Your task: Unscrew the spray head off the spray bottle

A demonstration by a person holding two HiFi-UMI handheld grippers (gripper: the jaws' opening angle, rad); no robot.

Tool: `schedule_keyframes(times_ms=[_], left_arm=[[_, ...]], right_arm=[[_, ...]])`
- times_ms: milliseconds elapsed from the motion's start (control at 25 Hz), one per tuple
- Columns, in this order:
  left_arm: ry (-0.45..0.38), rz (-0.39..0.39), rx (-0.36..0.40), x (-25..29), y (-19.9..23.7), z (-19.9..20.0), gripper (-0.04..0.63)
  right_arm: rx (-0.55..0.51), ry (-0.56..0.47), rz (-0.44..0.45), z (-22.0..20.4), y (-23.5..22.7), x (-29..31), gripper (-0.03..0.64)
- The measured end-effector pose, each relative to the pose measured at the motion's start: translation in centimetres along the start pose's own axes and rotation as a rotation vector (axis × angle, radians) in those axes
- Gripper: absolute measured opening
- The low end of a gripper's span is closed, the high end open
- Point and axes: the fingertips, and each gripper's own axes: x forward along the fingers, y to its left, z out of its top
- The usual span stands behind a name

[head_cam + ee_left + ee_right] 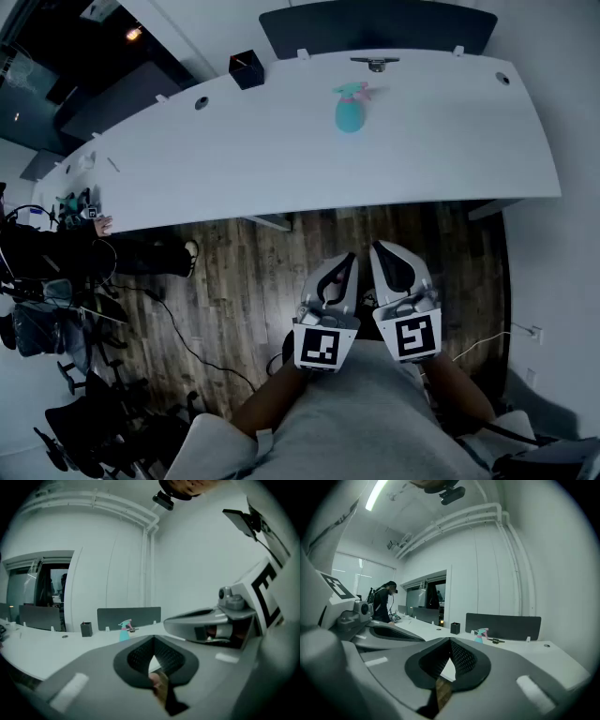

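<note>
The spray bottle (350, 111), teal with a pink spray head (354, 91) fitted on top, stands upright on the white table (281, 159) toward the table's far edge, to the right of the black box (247, 70) that sits on the same table. The left gripper (345, 260) and the right gripper (382, 249) are held side by side off the table's near edge, above the wooden floor (244, 281) and well apart from the bottle. Both grippers have their jaws fully together with nothing between them.
</note>
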Motion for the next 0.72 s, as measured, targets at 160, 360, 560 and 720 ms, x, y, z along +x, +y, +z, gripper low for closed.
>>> schedule_keyframes(times_ms=[160,360,560,720], left_arm=[[0.008,-0.003,0.031,3.0,0.8,0.5,0.001],[0.026,0.026,-0.001,6.3,3.9,0.0,0.001],[0.054,0.015,-0.031,11.9,7.6,-1.3,0.002],[0.051,-0.044,-0.022,17.7,10.4,-0.3,0.002]], right_arm=[[0.026,-0.012,0.003,-0.2,-2.4,2.2,0.000],[0.028,0.018,0.025,-0.7,-3.8,6.3,0.000],[-0.011,0.058,0.017,-1.5,-6.4,11.1,0.000],[0.043,0.106,-0.034,-1.6,-9.5,15.3,0.000]])
